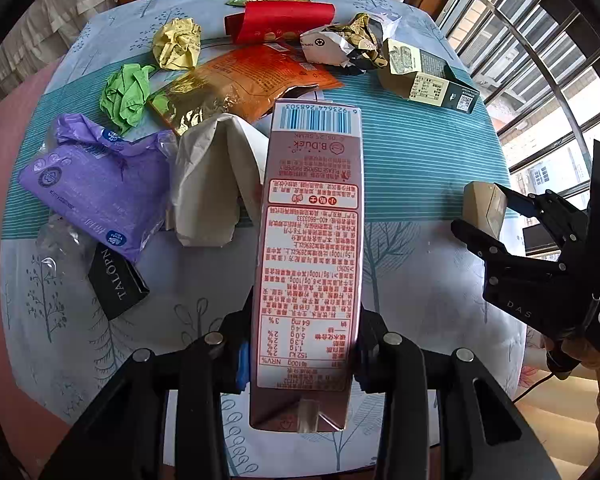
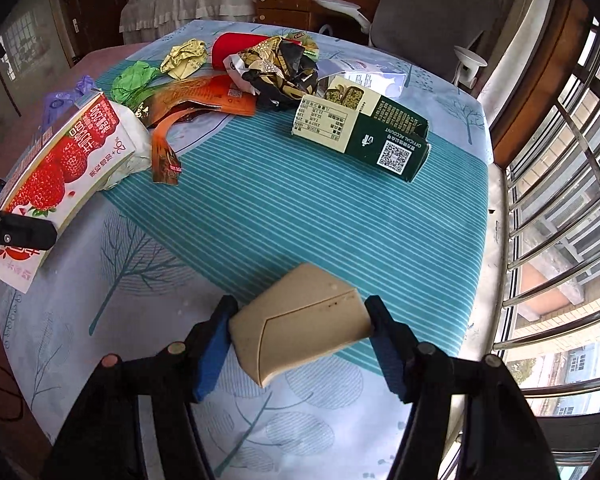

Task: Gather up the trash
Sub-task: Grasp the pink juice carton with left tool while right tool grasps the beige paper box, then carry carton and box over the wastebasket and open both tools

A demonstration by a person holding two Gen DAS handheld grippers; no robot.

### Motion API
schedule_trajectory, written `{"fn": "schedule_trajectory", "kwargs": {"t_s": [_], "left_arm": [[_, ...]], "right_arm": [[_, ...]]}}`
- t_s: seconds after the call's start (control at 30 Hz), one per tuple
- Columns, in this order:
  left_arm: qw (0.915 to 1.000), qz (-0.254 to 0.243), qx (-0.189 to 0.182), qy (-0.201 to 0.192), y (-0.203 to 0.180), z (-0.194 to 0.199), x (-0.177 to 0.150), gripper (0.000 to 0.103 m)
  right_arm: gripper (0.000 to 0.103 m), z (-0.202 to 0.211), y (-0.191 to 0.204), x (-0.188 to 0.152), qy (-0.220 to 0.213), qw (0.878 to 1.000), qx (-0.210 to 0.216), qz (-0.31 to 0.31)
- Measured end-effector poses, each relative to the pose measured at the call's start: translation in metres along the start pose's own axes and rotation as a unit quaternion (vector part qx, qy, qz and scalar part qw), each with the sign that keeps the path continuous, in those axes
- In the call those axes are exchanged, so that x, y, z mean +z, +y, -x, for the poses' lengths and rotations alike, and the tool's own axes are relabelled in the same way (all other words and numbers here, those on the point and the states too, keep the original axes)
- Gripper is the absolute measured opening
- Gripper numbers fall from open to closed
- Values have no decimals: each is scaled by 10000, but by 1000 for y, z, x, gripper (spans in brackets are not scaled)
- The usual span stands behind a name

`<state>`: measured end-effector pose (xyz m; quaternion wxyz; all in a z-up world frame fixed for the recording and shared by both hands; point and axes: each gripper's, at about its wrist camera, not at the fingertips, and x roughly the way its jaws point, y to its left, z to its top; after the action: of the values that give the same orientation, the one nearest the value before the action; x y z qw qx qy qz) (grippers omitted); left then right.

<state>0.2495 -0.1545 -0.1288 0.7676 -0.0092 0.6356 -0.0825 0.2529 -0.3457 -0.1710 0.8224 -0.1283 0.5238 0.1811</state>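
A: Where is the carton (image 1: 308, 264)?

B: Between the left gripper's (image 1: 300, 354) fingers, running lengthwise away from the camera, barcode end farthest. Both pads press its long sides, so the jaws stand partly closed on it. From the right camera it slants up off the tablecloth (image 2: 260, 208), strawberry face showing.

A: And the right gripper (image 2: 300, 334)?

B: It points steeply down at the cloth with a tan box (image 2: 300, 320) between its fingers. The jaws stand wide, each blue pad right against a side of the box. I cannot tell if they grip it firmly.

A: The remaining trash?

B: Farther along the table: a green box (image 2: 364, 136), an orange pouch (image 1: 240, 84), a purple pack (image 1: 96, 184), crumpled wrappers.
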Motion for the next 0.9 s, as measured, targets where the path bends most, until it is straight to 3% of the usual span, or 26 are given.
{"fn": "schedule_trajectory", "kwargs": {"t_s": [0.27, 0.53, 0.7, 0.8, 0.9], "left_arm": [[9982, -531, 5, -265, 38, 72, -70, 36], [9928, -1165, -196, -205, 110, 100, -175, 36], [9893, -1409, -377, 56, 145, 94, -239, 36], [9891, -1299, -568, 391, 156, 82, -273, 36], [9876, -1352, -536, 585, 158, 59, -298, 36]], "right_arm": [[65, 53, 51, -15, -194, 9921, 484, -1142], [65, 114, 192, -65, -389, 9807, 649, -1803], [65, 119, 277, -112, -115, 9773, 708, -1995], [65, 108, 306, -141, 262, 9731, 755, -2162], [65, 86, 323, -166, 655, 9686, 734, -2281]]}}
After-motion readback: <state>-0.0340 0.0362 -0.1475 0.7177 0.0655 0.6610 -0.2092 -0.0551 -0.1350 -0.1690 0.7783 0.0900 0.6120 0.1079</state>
